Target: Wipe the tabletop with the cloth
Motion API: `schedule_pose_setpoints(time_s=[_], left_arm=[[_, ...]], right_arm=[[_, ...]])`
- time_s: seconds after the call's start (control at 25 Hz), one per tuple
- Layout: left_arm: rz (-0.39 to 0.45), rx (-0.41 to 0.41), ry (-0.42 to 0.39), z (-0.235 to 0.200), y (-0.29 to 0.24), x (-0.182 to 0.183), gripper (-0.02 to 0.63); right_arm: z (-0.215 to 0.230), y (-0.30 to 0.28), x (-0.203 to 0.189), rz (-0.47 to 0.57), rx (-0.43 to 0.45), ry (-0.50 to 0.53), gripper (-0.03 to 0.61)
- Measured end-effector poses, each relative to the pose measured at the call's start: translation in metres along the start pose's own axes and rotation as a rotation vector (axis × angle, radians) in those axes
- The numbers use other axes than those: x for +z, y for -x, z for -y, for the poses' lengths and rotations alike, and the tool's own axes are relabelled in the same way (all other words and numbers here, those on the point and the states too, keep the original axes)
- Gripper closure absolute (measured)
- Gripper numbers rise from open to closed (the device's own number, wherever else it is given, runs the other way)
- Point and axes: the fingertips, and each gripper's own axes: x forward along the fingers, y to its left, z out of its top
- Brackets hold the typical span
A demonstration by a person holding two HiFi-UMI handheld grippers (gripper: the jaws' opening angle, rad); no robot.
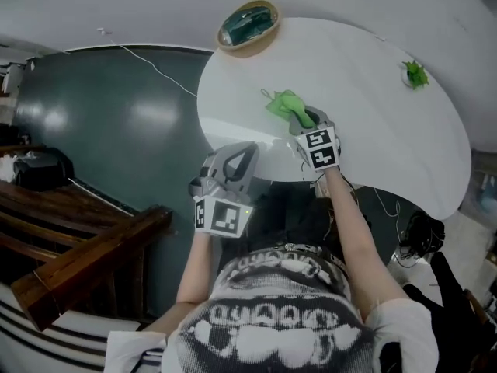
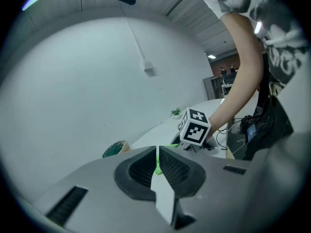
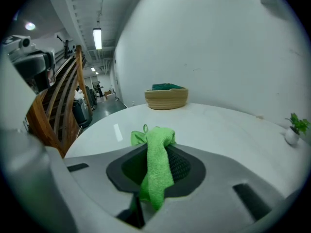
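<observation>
The green cloth (image 3: 156, 164) is looking like nubbly terry fabric. The white bench (image 1: 373, 130) is showing a smooth, glossy top. At eleven o'clock on it, the basket (image 1: 250, 50) is appearing woven and matt.

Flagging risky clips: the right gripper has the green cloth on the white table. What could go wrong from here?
The right gripper pinches only a bunch of the cloth, which might slip out mid-stroke. A wide sweep could knock the basket or the small plant, both standing near the far edge of the table.
</observation>
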Motion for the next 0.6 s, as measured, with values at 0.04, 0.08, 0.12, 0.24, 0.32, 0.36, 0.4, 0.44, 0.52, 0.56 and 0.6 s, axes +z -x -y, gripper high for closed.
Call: schedule_pose_setpoints(time_s=[0.04,0.08,0.12,0.24,0.32,0.36,0.4,0.44,0.52,0.56,0.6], left_arm=[[0.014,-0.025,-0.01,0.005,-0.006,0.005,0.598],[0.029,-0.052,-0.023,0.011,-0.012,0.011,0.598],[0.045,-0.08,-0.037,0.017,-0.018,0.017,0.598],[0.095,-0.161,-0.076,0.038,-0.036,0.037,0.598],[0.124,-0.205,-0.094,0.052,-0.046,0.052,0.598],[0.137,-0.224,-0.1,0.059,-0.052,0.059,0.598],[0.148,-0.24,-0.107,0.066,-0.057,0.066,0.597],[0.16,-0.254,-0.114,0.073,-0.062,0.073,0.598],[0.18,-0.282,-0.127,0.087,-0.072,0.087,0.598],[0.188,-0.296,-0.133,0.094,-0.077,0.094,0.598],[0.194,-0.309,-0.137,0.103,-0.081,0.101,0.598]], right_arm=[[0.01,0.007,-0.005,-0.001,-0.024,-0.012,0.514],[0.021,0.015,-0.01,-0.004,-0.05,-0.022,0.514],[0.032,0.023,-0.015,-0.007,-0.077,-0.032,0.515],[0.065,0.051,-0.033,-0.023,-0.16,-0.062,0.514],[0.087,0.07,-0.048,-0.037,-0.21,-0.084,0.514],[0.098,0.08,-0.055,-0.043,-0.232,-0.094,0.514],[0.109,0.09,-0.063,-0.05,-0.254,-0.103,0.514],[0.121,0.101,-0.071,-0.057,-0.275,-0.111,0.514],[0.143,0.123,-0.087,-0.071,-0.32,-0.127,0.514],[0.155,0.135,-0.096,-0.078,-0.342,-0.135,0.514],[0.166,0.147,-0.105,-0.086,-0.366,-0.142,0.514]])
